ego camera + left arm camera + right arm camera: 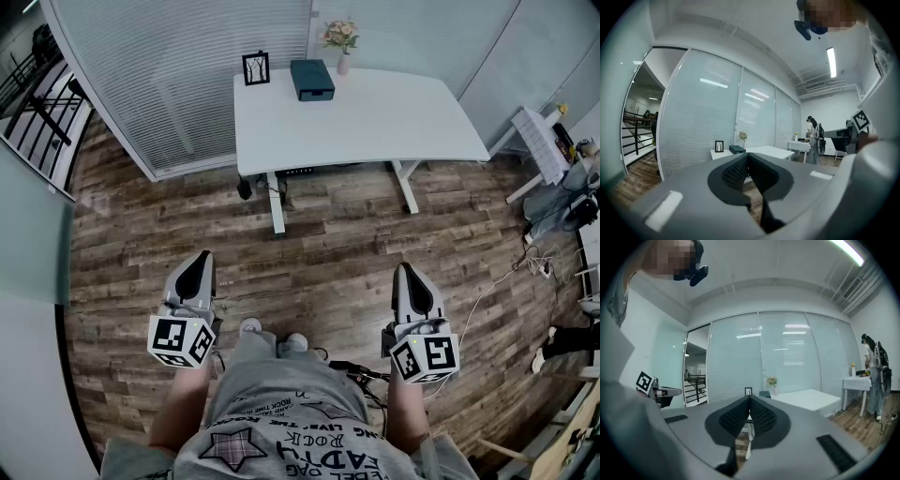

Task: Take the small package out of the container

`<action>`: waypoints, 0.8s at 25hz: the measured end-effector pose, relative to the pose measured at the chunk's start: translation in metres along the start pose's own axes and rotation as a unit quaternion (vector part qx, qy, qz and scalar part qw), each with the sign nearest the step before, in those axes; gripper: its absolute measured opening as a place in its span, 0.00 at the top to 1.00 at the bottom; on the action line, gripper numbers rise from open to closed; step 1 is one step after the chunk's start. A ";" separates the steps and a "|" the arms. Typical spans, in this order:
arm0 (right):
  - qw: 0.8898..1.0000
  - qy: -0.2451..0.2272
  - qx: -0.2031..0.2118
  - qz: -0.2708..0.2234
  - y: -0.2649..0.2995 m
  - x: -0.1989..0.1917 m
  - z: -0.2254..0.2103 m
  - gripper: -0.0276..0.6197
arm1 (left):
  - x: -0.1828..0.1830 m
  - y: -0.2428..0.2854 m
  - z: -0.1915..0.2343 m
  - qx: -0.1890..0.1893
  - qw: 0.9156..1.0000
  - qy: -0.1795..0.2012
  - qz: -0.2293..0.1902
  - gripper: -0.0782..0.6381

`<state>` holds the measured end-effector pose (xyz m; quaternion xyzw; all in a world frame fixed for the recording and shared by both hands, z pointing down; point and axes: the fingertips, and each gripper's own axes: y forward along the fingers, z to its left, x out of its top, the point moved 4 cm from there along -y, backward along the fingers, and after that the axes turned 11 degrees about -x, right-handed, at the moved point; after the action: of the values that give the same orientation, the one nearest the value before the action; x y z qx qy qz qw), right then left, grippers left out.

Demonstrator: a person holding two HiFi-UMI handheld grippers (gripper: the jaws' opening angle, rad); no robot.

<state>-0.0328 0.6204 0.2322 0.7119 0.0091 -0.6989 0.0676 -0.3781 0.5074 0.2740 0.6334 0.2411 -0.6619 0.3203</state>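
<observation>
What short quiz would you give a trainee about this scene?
1. True or false: the left claw and the right claw are both shut and empty.
2. What sits on the white table between the picture frame and the flower vase? A) a dark box B) a mug C) a laptop
3. Fill in: both claws are over the ___ floor, away from the table.
Key: 1 true; 2 A; 3 wooden.
</observation>
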 end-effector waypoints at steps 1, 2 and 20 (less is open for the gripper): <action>1.000 -0.001 0.001 -0.001 0.001 0.001 0.001 0.94 | -0.001 0.000 0.000 -0.002 1.000 0.001 0.001 0.88; 1.000 -0.002 0.002 -0.001 0.001 0.001 0.002 0.94 | -0.002 0.000 -0.001 -0.004 1.000 0.001 0.003 0.88; 0.999 0.033 0.002 -0.030 -0.013 0.001 0.000 0.93 | 0.005 0.007 -0.019 -0.015 1.000 0.026 -0.003 0.88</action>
<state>-0.0337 0.6329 0.2299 0.7338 0.0313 -0.6772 0.0444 -0.3594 0.5159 0.2684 0.6445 0.2615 -0.6425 0.3216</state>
